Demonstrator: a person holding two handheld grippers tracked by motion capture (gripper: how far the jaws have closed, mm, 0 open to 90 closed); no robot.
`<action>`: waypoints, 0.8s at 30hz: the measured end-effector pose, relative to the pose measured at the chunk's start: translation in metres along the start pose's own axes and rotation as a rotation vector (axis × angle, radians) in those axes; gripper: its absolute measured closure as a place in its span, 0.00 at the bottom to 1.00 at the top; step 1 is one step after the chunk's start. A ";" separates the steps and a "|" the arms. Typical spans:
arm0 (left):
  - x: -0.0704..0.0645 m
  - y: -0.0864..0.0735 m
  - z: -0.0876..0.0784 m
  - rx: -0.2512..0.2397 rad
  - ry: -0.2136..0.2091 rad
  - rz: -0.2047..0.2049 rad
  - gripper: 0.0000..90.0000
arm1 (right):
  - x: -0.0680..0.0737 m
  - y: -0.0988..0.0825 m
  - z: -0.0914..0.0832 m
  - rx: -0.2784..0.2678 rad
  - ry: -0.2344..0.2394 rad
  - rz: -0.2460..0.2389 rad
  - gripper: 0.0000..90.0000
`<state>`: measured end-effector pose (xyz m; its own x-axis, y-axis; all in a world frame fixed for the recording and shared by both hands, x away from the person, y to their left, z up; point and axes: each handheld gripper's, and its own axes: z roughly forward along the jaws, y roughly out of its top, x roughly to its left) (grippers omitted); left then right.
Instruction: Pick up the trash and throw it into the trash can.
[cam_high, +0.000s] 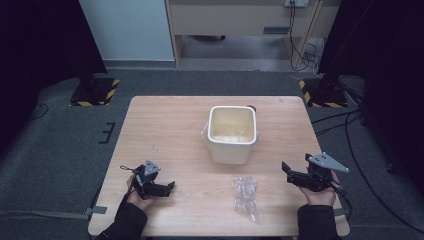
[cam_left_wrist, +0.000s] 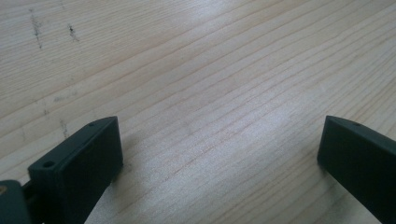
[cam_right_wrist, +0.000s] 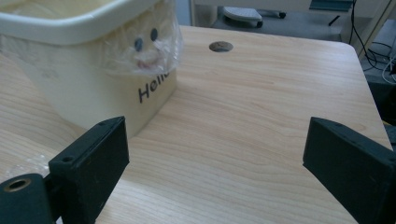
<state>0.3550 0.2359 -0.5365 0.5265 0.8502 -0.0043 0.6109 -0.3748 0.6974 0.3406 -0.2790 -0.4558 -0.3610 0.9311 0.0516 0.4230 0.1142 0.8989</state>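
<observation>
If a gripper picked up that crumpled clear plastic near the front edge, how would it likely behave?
The crumpled clear plastic looks thin and wrinkled, so probably floppy and very light. Its glossy film may slip between jaws. It lies flat on the table, so rolling seems unlikely.

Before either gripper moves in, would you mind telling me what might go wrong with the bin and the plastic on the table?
1. The crumpled clear plastic lies loose near the table's front edge; a careless grab could push it off.
2. It is thin and see-through, so the open right gripper or left gripper may close on too little and let it slip.
3. The white bin stands unsupported, with plastic film over its rim; tugging that could tip or drag it.
</observation>
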 end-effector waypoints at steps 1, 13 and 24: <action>0.000 0.000 0.000 0.000 0.000 0.000 0.00 | 0.001 0.001 -0.001 -0.007 0.005 -0.003 0.08; 0.000 0.000 0.000 0.000 -0.001 0.001 0.00 | 0.021 0.014 -0.009 -0.040 0.072 -0.028 0.07; 0.000 0.000 0.000 0.000 -0.001 0.001 0.00 | 0.045 0.014 -0.002 -0.019 0.157 -0.059 0.08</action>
<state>0.3552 0.2359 -0.5365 0.5277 0.8494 -0.0042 0.6104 -0.3757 0.6973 0.3285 -0.2362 -0.4401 -0.5111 0.8571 0.0642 0.3815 0.1593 0.9105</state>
